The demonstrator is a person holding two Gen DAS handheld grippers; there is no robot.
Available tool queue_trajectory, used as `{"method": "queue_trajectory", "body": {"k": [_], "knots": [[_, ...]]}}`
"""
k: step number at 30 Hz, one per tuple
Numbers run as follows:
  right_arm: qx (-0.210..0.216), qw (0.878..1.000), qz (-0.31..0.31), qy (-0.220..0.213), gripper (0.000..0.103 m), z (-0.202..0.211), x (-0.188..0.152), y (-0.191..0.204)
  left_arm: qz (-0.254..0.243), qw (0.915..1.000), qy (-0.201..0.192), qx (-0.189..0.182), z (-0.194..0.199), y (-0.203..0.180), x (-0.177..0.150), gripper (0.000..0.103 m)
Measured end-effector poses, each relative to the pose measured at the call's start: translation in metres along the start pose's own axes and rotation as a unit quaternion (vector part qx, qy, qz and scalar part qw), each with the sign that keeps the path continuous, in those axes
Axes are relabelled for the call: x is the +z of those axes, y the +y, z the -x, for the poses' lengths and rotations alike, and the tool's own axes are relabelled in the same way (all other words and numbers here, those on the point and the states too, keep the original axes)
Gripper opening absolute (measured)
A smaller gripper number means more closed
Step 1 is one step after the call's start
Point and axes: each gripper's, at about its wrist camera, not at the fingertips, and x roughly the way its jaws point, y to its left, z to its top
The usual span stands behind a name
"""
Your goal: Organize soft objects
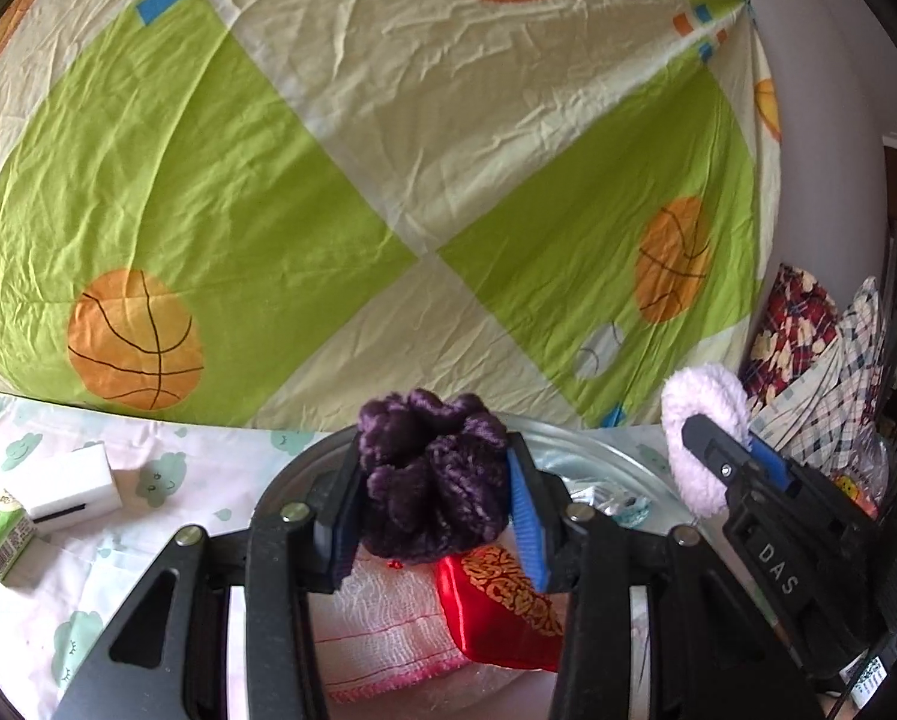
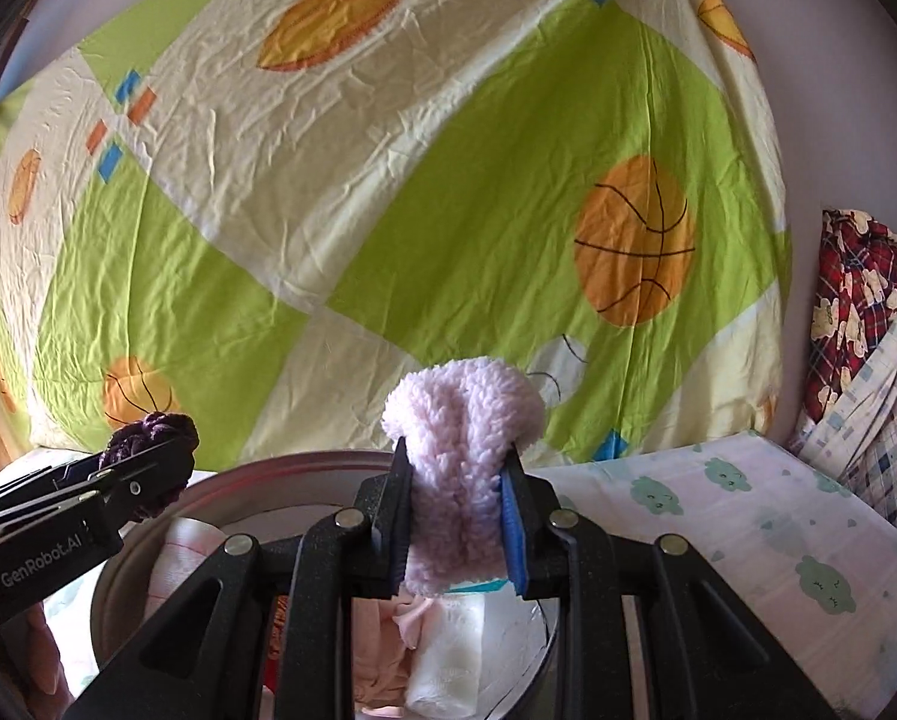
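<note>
A purple scrunchie (image 1: 433, 477) is pinched between the left tongs (image 1: 436, 510), and a pale pink scrunchie (image 2: 463, 480) between the right tongs (image 2: 457, 531); both are held above a metal basin (image 2: 304, 468) containing cloths (image 1: 382, 630).

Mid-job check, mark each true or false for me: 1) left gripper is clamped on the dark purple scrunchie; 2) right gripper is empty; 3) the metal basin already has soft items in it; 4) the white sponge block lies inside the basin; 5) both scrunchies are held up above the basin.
1. True. The left gripper is shut on the dark purple scrunchie.
2. False. The right gripper is shut on the pale pink fluffy scrunchie.
3. True. The metal basin holds a red satin pouch and white cloths.
4. False. The white sponge block lies on the cloud-print sheet, outside the basin.
5. True. Both are gripped over the basin, not yet released.
</note>
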Motion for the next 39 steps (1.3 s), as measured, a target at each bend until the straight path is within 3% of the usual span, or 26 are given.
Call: {"method": "queue_trajectory", "body": {"k": [11, 32, 34, 36, 39], "knots": [[-0.004, 0.999, 0.026, 0.047, 0.027, -0.023, -0.011, 0.008, -0.003, 0.9978, 0.055, 0.038, -0.031, 0.001, -0.008, 0.041], [0.036, 0.996, 0.043, 0.07, 0.032, -0.028, -0.013, 0.018, -0.032, 0.9927, 0.093, 0.07, -0.045, -0.002, -0.007, 0.042], [0.034, 0.996, 0.046, 0.069, 0.051, -0.027, -0.013, 0.019, -0.032, 0.9926, 0.093, 0.072, -0.045, -0.002, -0.008, 0.058], [0.027, 0.997, 0.044, 0.058, 0.064, -0.023, -0.013, 0.018, -0.033, 0.9935, 0.087, 0.065, -0.042, -0.002, -0.006, 0.074], [0.022, 0.998, 0.025, 0.043, 0.068, -0.019, -0.012, 0.011, -0.027, 0.9933, 0.068, 0.089, -0.035, 0.001, -0.005, 0.1]]}}
